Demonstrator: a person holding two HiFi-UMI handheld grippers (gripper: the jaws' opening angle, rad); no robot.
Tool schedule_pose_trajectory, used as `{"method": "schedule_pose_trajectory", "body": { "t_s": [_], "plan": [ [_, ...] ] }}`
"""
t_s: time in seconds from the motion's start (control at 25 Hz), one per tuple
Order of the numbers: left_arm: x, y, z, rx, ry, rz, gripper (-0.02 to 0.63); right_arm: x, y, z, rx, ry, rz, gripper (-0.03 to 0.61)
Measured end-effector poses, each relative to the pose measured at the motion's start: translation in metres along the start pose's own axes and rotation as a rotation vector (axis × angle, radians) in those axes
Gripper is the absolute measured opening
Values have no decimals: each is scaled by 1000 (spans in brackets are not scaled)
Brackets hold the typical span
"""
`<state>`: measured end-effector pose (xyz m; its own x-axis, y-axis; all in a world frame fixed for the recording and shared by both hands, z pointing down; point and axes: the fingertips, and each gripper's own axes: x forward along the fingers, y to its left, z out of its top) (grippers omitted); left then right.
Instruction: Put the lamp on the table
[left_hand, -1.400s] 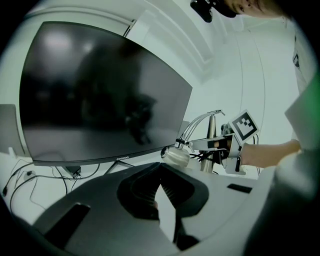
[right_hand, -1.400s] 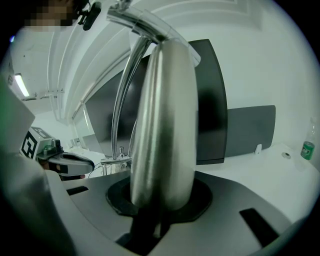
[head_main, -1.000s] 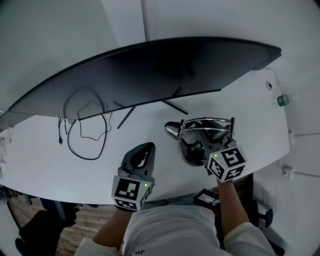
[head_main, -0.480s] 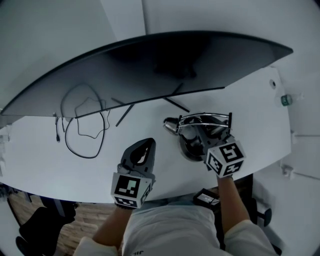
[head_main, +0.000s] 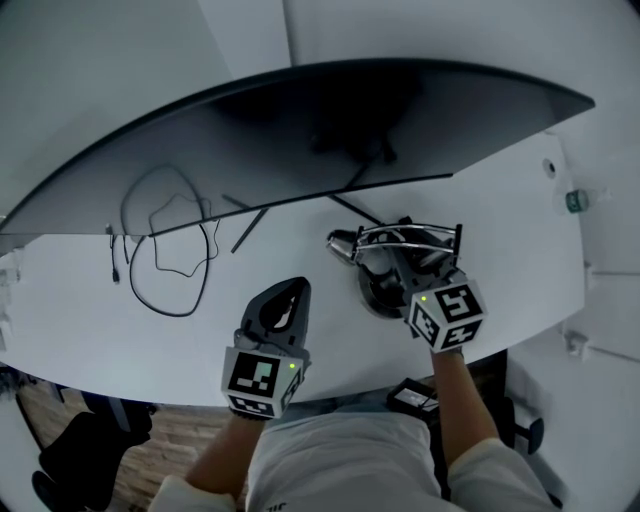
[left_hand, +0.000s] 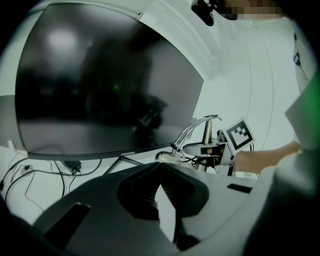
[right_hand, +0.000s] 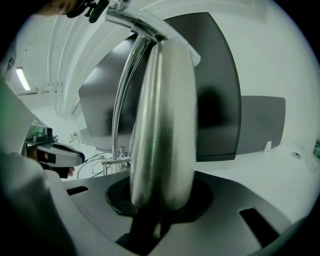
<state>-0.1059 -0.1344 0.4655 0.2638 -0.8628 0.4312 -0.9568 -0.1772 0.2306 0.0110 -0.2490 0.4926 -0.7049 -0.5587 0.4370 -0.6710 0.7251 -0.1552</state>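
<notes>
Nearly there: your right tool is clamped on the chrome post of the lamp, whose base seems to rest on the table near its front edge. Your left tool sits closed, empty. Only letting go is left.

Head view looks steeply down over the desk; left gripper view sits low, facing the monitor; right gripper view is tight against the lamp; all share the monitor
</notes>
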Motion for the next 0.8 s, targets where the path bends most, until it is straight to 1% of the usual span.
{"method": "schedule_pose_trajectory", "body": {
  "t_s": [0.2, 0.44, 0.6, 0.8],
  "plan": [
    [-1, 2, -2, -5, 2, 9, 3, 4, 1, -5, 2, 8, 3, 106],
    [-3, 2, -5, -11, 4, 18, 3, 3, 2, -15, 8, 8, -20, 106],
    [-3, 3, -5, -13, 6, 21, 3, 4, 4, -23, 15, 25, -13, 106],
    [-3, 3, -8, -18, 13, 21, 3, 5, 8, -26, -10, 29, -9, 107]
  ]
}}
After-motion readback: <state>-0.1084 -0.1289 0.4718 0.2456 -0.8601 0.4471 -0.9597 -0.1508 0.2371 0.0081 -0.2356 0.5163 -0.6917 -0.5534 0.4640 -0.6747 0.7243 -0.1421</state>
